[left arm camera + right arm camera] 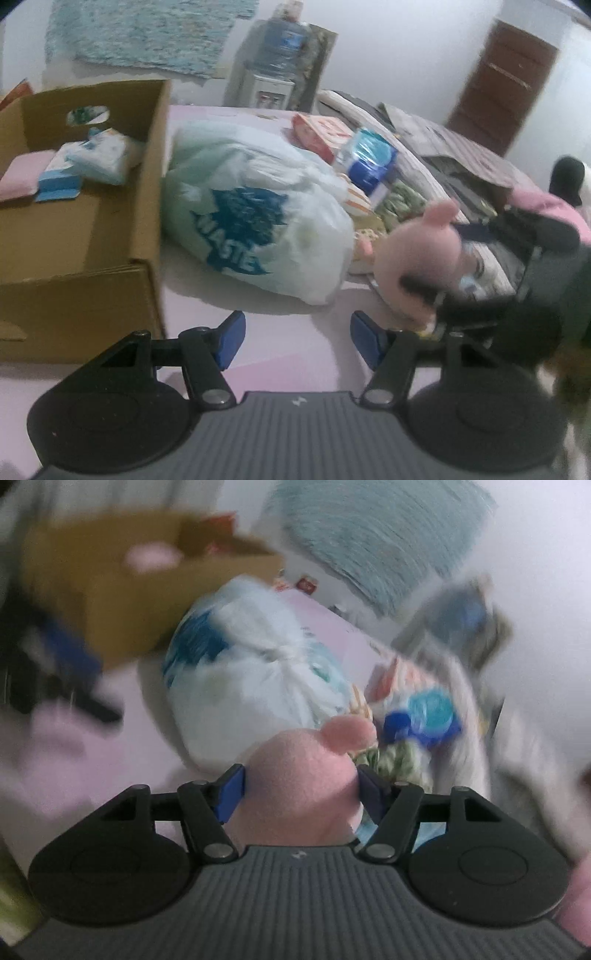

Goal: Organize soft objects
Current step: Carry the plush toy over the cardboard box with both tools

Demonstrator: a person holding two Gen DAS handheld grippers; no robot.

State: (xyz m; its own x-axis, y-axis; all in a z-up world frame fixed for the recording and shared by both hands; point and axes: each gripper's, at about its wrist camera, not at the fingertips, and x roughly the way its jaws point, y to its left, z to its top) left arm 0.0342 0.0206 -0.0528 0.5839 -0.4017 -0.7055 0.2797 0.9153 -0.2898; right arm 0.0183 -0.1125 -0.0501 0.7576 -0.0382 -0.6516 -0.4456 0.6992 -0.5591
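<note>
Pink plush toy (303, 786): pinched between the blue pads of the right hand-held gripper (301, 794), above the pink bed.
Left hand-held gripper (297, 339): spread, holding nothing.
Plastic bag (255, 218): beside the cardboard box (74, 236).

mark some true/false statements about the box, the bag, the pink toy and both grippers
1. The right gripper is shut on the pink plush toy. True.
2. The left gripper holds the white plastic bag. False: it is open and holds nothing.
3. The cardboard box is empty. False: a pink pad and wrapped packs lie in it.
4. The bag lies beside the box on the pink surface. True.
5. The bag's print is red. False: it is blue.
</note>
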